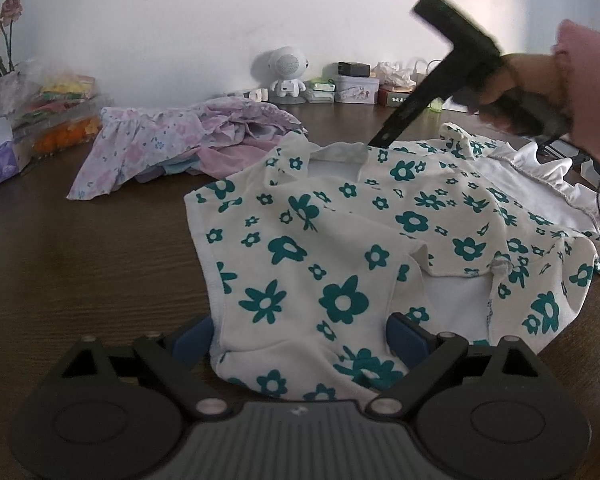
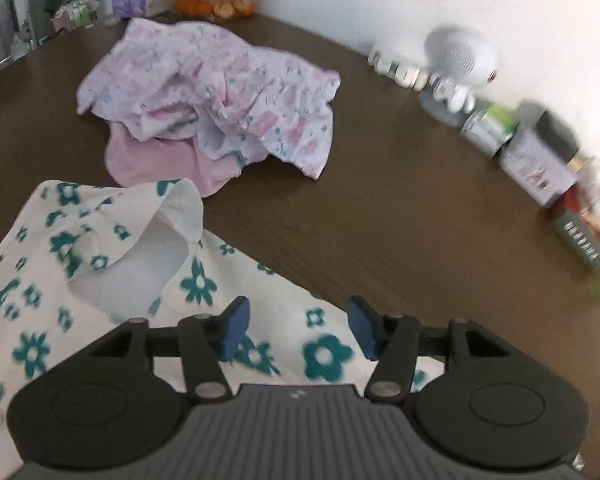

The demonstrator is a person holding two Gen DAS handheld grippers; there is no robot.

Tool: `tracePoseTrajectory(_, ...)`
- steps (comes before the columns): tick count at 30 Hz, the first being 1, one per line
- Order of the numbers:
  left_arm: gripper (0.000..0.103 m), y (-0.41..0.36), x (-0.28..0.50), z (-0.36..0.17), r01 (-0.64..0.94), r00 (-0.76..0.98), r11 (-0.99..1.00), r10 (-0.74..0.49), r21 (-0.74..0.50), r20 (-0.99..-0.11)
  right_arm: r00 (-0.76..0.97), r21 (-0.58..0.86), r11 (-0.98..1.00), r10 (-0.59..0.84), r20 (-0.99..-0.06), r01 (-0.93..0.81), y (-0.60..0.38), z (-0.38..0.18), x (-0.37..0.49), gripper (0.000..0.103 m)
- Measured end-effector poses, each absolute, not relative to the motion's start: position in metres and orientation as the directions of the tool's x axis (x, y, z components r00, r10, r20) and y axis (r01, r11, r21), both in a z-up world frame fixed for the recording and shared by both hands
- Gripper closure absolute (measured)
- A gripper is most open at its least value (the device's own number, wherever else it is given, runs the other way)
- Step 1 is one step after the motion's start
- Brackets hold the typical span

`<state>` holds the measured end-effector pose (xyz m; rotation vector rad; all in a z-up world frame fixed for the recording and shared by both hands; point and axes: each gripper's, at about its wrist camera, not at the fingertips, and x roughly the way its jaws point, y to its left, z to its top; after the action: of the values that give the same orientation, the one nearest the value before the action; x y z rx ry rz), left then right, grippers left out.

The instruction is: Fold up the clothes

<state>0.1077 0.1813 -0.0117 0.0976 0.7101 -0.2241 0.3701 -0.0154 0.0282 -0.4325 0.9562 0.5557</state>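
A white garment with teal flowers (image 1: 340, 248) lies spread on the dark wooden table (image 1: 80, 264). My left gripper (image 1: 300, 340) is open, its blue pads (image 1: 404, 338) on either side of the garment's near edge, which lies between them. My right gripper (image 2: 296, 328) is open and empty just above the same garment (image 2: 100, 272), near its far edge. In the left wrist view the right gripper (image 1: 380, 142) comes down from the upper right, its tip at the garment's collar.
A crumpled pile of pink and lilac floral clothes (image 1: 172, 148) lies behind the garment; it also shows in the right wrist view (image 2: 212, 100). A white robot figure (image 1: 286, 74), tins, boxes and tissues line the wall. Snack bags and a vase (image 1: 8, 92) stand at far left.
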Motion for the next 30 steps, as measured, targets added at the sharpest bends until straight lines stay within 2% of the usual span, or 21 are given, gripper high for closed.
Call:
tracePoseTrajectory(1,0.009,0.181,0.107,-0.012,0.238,0.737,0.971,-0.172,0.013,-0.654,0.443,-0.07,0.784,0.273,-0.854,-0.617,-0.016,0.026,0.372,0.089)
tracePoseTrajectory(2,0.009,0.182,0.107,-0.012,0.239,0.738,0.971,-0.174,0.012,-0.652,0.435,-0.05,0.789,0.284,-0.855,-0.613,-0.015,0.026,0.373,0.1)
tracePoseTrajectory(12,0.009,0.183,0.104,-0.013,0.253,0.744,0.967,-0.188,0.01,-0.642,0.495,-0.022,0.858,0.275,-0.824,-0.514,-0.015,0.025,0.391,0.102)
tracePoseTrajectory(13,0.009,0.183,0.105,-0.013,0.253,0.743,0.967,-0.188,0.01,-0.642,0.483,0.003,0.86,0.289,-0.826,-0.51,-0.017,0.025,0.392,0.1)
tracePoseTrajectory(15,0.009,0.183,0.105,-0.013,0.254,0.743,0.967,-0.189,0.01,-0.642,0.469,0.051,0.864,0.32,-0.823,-0.5,-0.022,0.03,0.392,0.086)
tracePoseTrajectory(16,0.009,0.183,0.105,-0.013,0.255,0.743,0.967,-0.189,0.01,-0.642,0.479,0.062,0.871,0.326,-0.815,-0.488,-0.026,0.035,0.39,0.061)
tracePoseTrajectory(17,0.009,0.183,0.105,-0.013,0.255,0.743,0.967,-0.189,0.01,-0.642,0.494,0.066,0.872,0.336,-0.802,-0.485,-0.031,0.042,0.386,0.047)
tracePoseTrajectory(21,0.009,0.183,0.105,-0.013,0.254,0.744,0.967,-0.188,0.011,-0.642,0.481,0.093,0.835,0.399,-0.78,-0.543,-0.039,0.067,0.361,0.048)
tracePoseTrajectory(24,0.009,0.183,0.105,-0.013,0.251,0.744,0.968,-0.185,0.012,-0.641,0.416,0.056,0.759,0.415,-0.809,-0.649,-0.027,0.062,0.331,0.055)
tracePoseTrajectory(25,0.009,0.183,0.105,-0.013,0.25,0.744,0.968,-0.185,0.012,-0.642,0.4,0.038,0.741,0.404,-0.823,-0.671,-0.022,0.056,0.324,0.066)
tracePoseTrajectory(26,0.009,0.183,0.105,-0.013,0.25,0.743,0.968,-0.185,0.011,-0.643,0.385,0.02,0.723,0.391,-0.836,-0.69,-0.017,0.05,0.318,0.086)
tracePoseTrajectory(27,0.009,0.183,0.104,-0.012,0.25,0.743,0.968,-0.185,0.01,-0.644,0.377,0.011,0.717,0.38,-0.845,-0.697,-0.013,0.043,0.316,0.094)
tracePoseTrajectory(28,0.009,0.183,0.104,-0.012,0.249,0.741,0.969,-0.184,0.01,-0.645,0.371,0.007,0.717,0.369,-0.852,-0.697,-0.01,0.036,0.316,0.1)
tracePoseTrajectory(30,0.01,0.183,0.105,-0.011,0.245,0.738,0.97,-0.181,0.008,-0.65,0.392,0.005,0.738,0.364,-0.845,-0.674,-0.009,0.027,0.323,0.101)
